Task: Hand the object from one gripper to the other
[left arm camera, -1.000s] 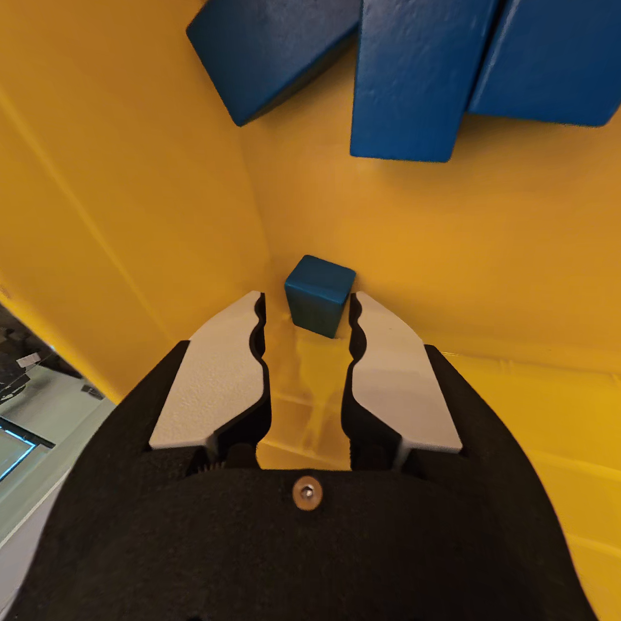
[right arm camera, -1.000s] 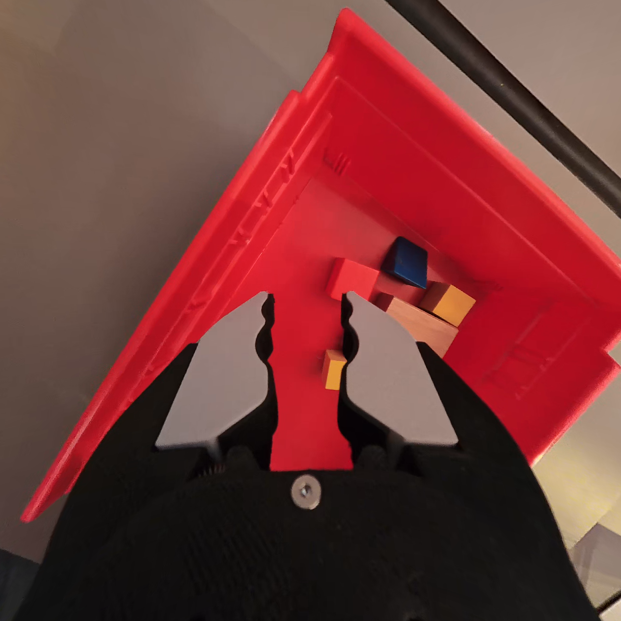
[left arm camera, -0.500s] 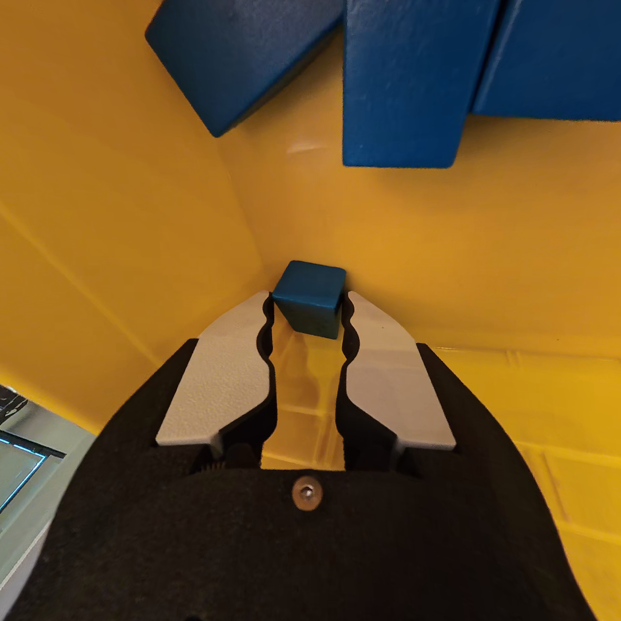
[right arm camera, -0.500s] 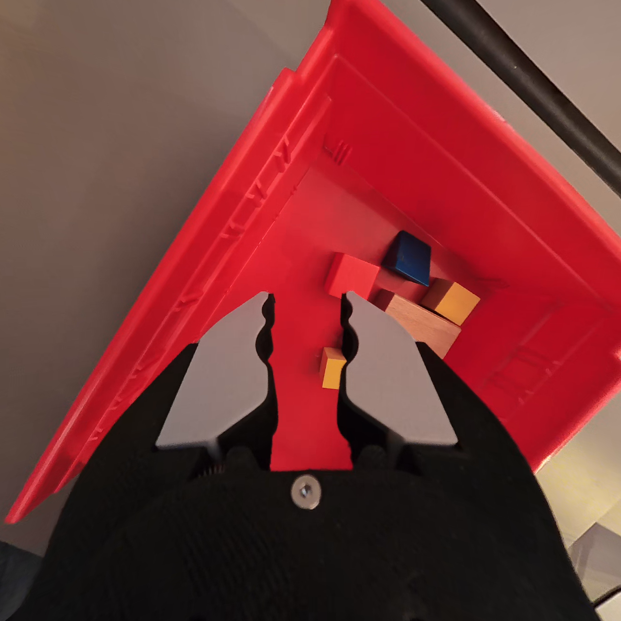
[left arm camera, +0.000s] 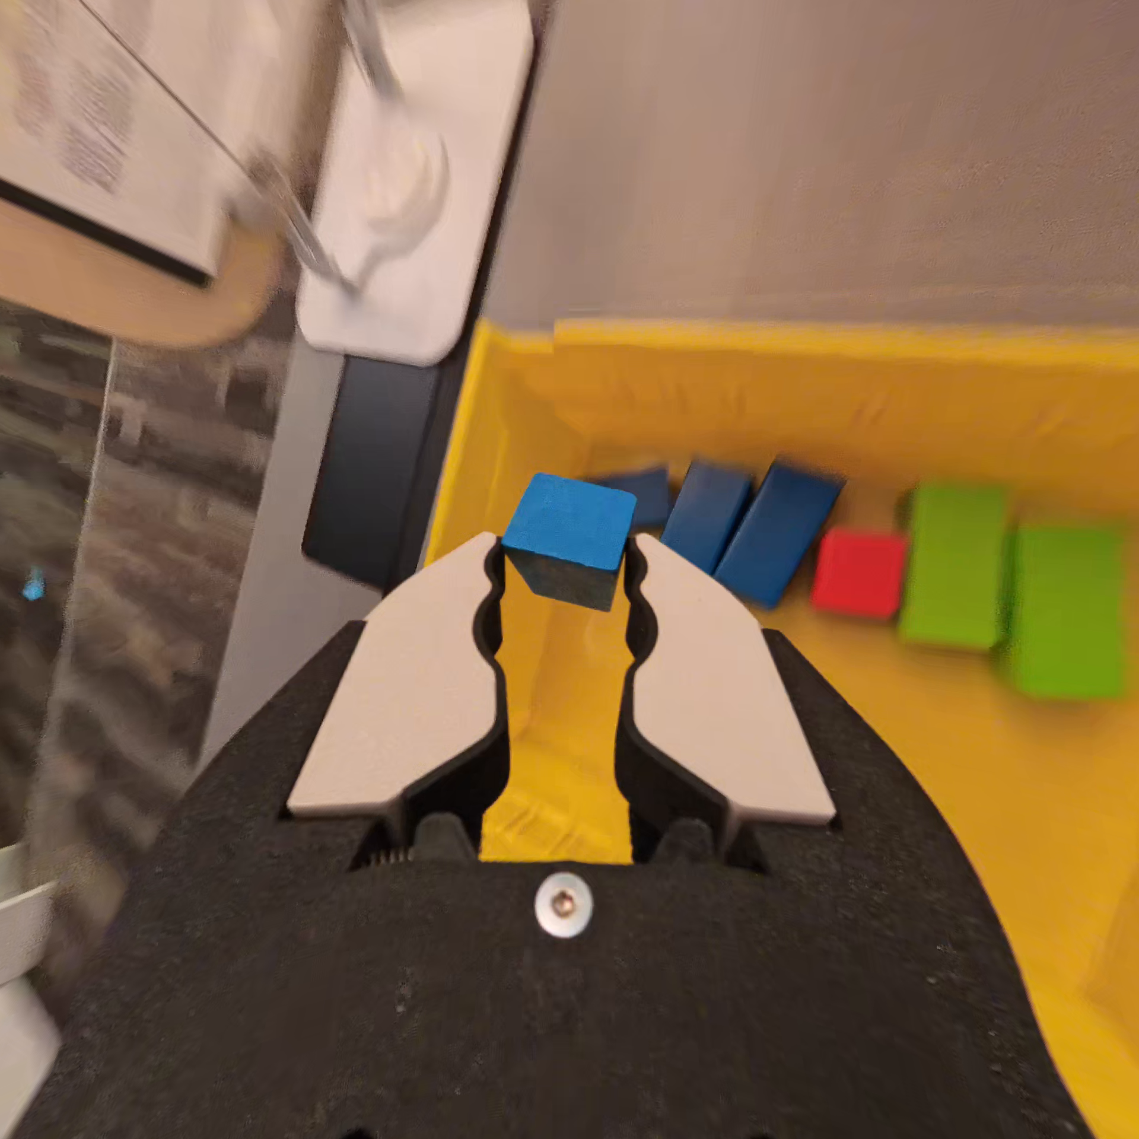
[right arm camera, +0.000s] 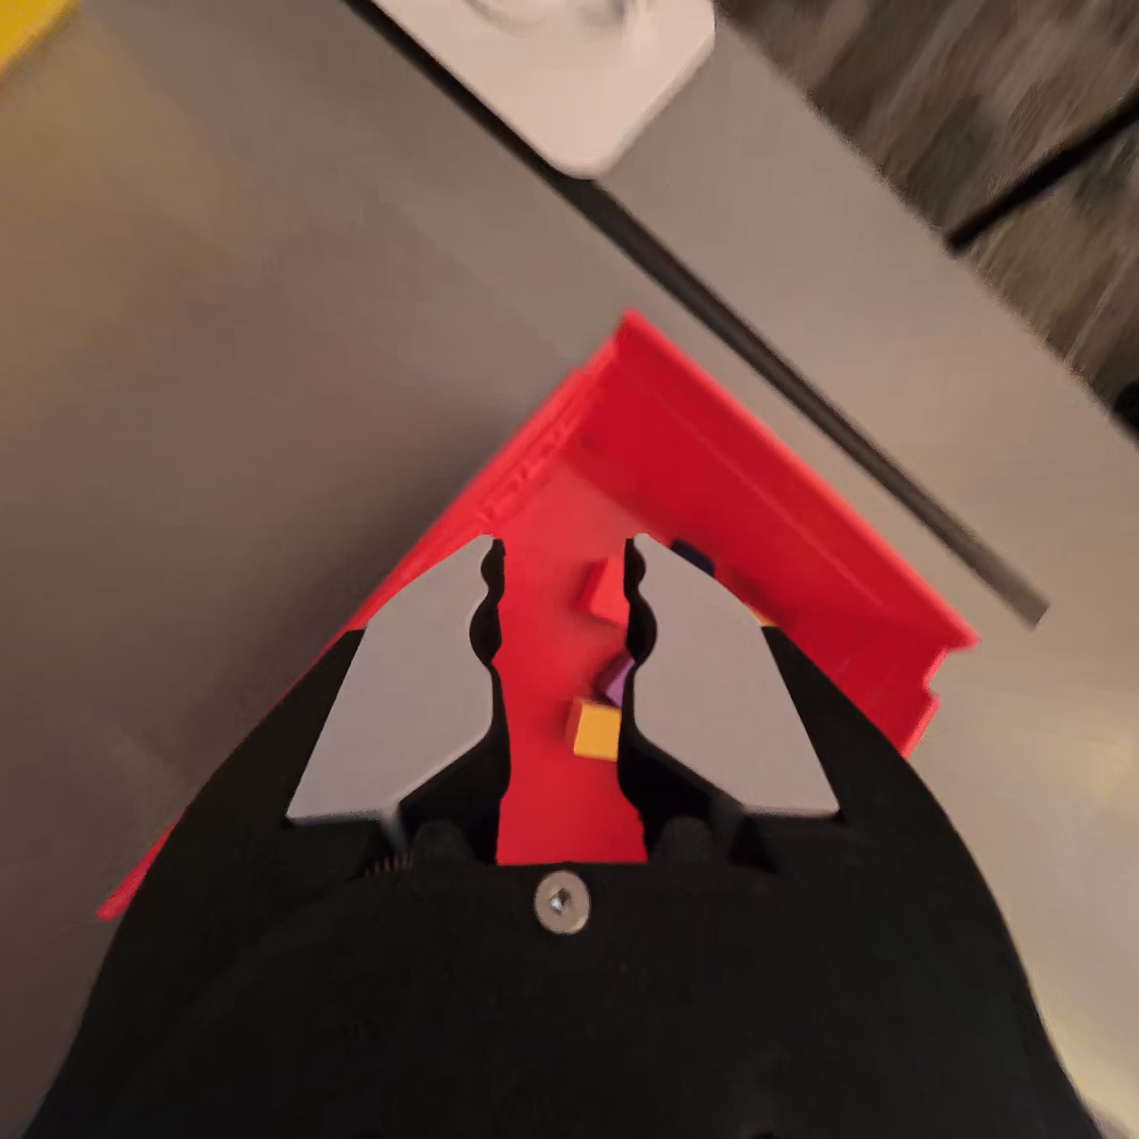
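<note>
Left wrist view first: my left tongs (left arm camera: 564, 545) pinch a small blue wooden cube (left arm camera: 570, 537) only at their very tips, raised above the yellow plastic bin (left arm camera: 709, 376). The cube sits skewed, one corner hanging low, so I judge a jolt could twist it free and drop it among the long blue blocks (left arm camera: 749, 533) below. In the right wrist view, my right tongs (right arm camera: 564, 542) stand spread and hold nothing, over the red plastic bin (right arm camera: 770, 487) on the grey desk (right arm camera: 246, 308). With so little cube exposed, I fear the tongs colliding at handover.
</note>
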Tool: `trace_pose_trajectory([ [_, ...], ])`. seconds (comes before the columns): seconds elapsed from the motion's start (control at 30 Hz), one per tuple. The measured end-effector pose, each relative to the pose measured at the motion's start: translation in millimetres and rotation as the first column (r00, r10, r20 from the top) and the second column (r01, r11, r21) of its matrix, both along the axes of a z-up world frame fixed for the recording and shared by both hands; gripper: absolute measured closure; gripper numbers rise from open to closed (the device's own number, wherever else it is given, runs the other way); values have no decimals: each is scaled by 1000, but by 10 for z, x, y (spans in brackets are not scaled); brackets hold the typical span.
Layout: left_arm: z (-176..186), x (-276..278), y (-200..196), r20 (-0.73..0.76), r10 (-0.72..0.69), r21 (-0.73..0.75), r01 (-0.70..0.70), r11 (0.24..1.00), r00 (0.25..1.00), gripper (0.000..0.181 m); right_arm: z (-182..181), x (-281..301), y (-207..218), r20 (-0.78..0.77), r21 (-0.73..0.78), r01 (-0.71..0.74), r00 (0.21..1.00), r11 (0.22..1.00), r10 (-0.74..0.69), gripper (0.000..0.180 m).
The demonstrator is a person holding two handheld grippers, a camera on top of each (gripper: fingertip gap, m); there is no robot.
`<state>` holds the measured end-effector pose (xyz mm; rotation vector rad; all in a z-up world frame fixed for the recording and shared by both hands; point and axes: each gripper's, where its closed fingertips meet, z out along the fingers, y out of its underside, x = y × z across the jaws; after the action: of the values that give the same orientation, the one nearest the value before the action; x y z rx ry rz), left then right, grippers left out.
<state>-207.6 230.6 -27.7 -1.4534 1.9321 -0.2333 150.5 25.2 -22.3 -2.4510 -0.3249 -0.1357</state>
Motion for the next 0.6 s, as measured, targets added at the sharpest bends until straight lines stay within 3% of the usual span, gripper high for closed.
trace_pose_trajectory([
  [0.13, 664, 350, -618, 327, -6, -170, 65, 983, 945, 144, 465, -647, 189, 106, 262, -286, 958, 922, 267, 139],
  [0.27, 1177, 730, -1356, 517, -48, -301, 234, 924, 855, 144, 828, -1580, 186, 103, 490, -519, 832, 700, 545, 132],
  [0.4, 1440, 1045, -1932, 601, -113, -311, 363, 879, 791, 144, 1172, -2107, -11, 42, 652, -536, 732, 537, 680, 123],
  [0.6, 1654, 1298, -2298, 694, -131, -284, 436, 854, 708, 145, 1349, -2276, -153, -87, 726, -476, 653, 497, 752, 123],
])
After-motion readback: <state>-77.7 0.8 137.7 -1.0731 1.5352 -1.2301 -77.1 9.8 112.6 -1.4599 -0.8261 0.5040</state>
